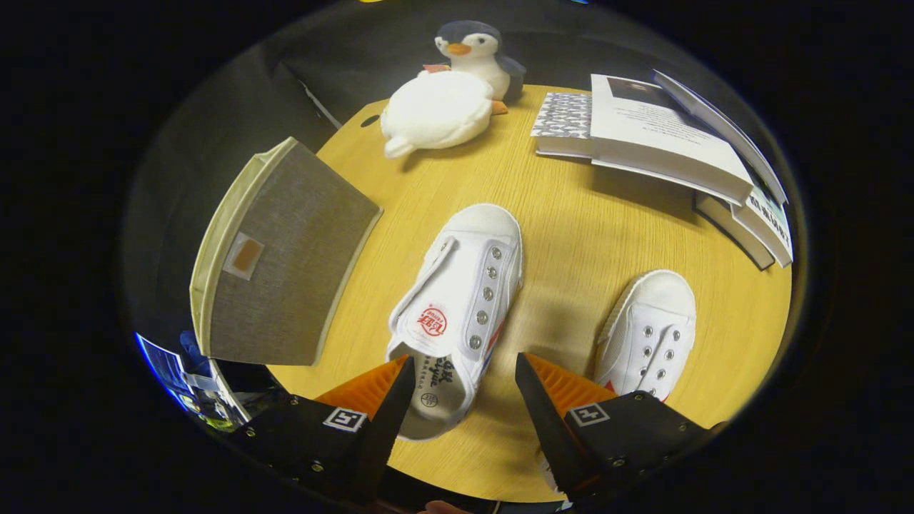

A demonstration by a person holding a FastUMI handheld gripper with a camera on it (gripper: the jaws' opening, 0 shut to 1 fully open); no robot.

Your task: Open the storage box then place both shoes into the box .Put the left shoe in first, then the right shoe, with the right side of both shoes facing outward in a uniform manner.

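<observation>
Two white canvas shoes lie on the round wooden table [571, 221]. The nearer shoe [460, 278] points away from me, its red round logo on the tongue; its heel end lies between my fingers. My gripper [464, 360] is open, one finger on each side of that heel, and whether they touch it I cannot tell. The second shoe [653, 321] lies to the right, just beyond the right finger, toe also pointing away. The storage box [285, 250], grey fabric with cream trim and a small tab, stands at the table's left edge with its lid down.
A white plush [435, 111] and a penguin toy [475, 50] sit at the far side of the table. A stack of books [664, 135] lies at the far right. Bare wood shows between the two shoes and the books.
</observation>
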